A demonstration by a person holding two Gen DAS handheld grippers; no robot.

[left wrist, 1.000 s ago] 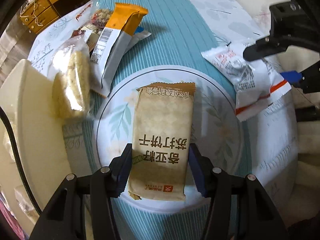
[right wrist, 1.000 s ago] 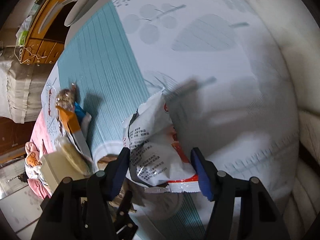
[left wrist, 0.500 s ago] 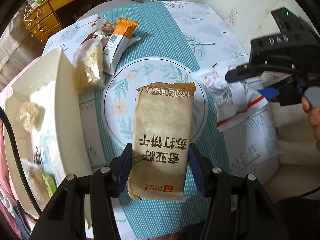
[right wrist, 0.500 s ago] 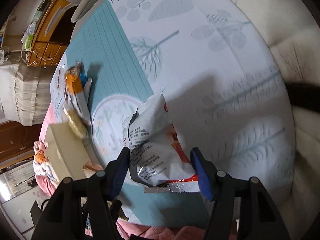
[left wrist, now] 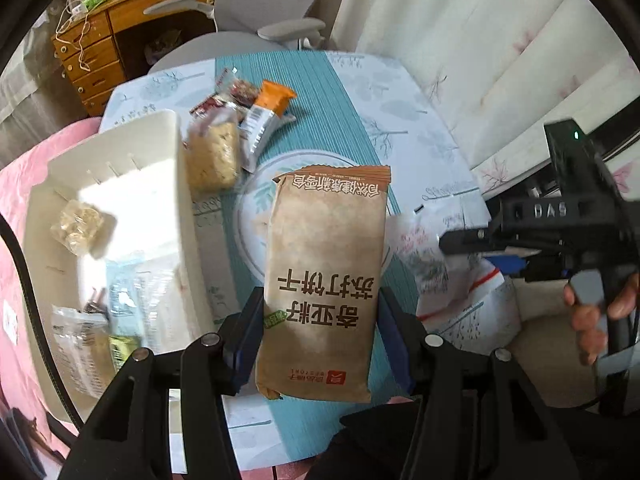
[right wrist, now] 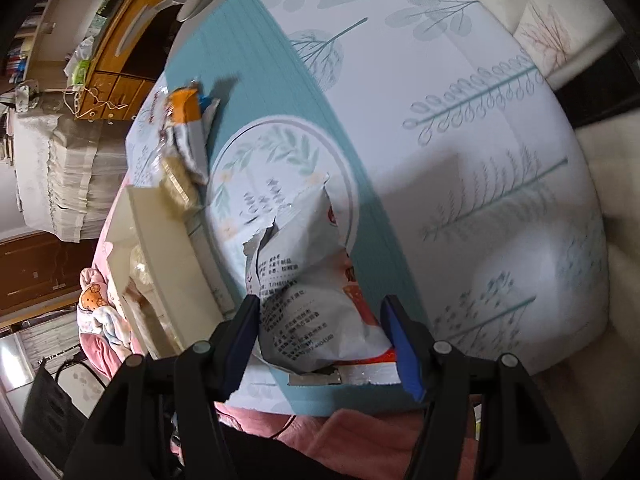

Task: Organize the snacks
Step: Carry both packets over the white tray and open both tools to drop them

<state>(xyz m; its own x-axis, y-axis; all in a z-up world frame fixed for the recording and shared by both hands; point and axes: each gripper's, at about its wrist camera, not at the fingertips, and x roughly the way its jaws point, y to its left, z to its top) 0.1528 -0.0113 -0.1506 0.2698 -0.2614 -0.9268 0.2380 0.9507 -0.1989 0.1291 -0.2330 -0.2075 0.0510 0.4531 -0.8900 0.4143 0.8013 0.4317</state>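
Note:
My left gripper (left wrist: 318, 330) is shut on a brown cracker packet (left wrist: 326, 264) and holds it high above the table. My right gripper (right wrist: 322, 332) is shut on a crumpled white and red snack bag (right wrist: 308, 292), also lifted off the table; that bag shows blurred in the left wrist view (left wrist: 452, 276). A white storage bin (left wrist: 120, 216) stands at the left with several packets in it. It also shows in the right wrist view (right wrist: 164, 248).
A pile of snacks lies beyond the bin: a pale rice cake pack (left wrist: 212, 156), an orange and grey bar (left wrist: 264, 120) and a dark packet (left wrist: 224, 100). The table has a teal and white leaf cloth (right wrist: 460, 128). A grey chair (left wrist: 256, 36) stands behind.
Both grippers have risen and pulled back from the table with their packets. The bin has come into fuller view at the left.

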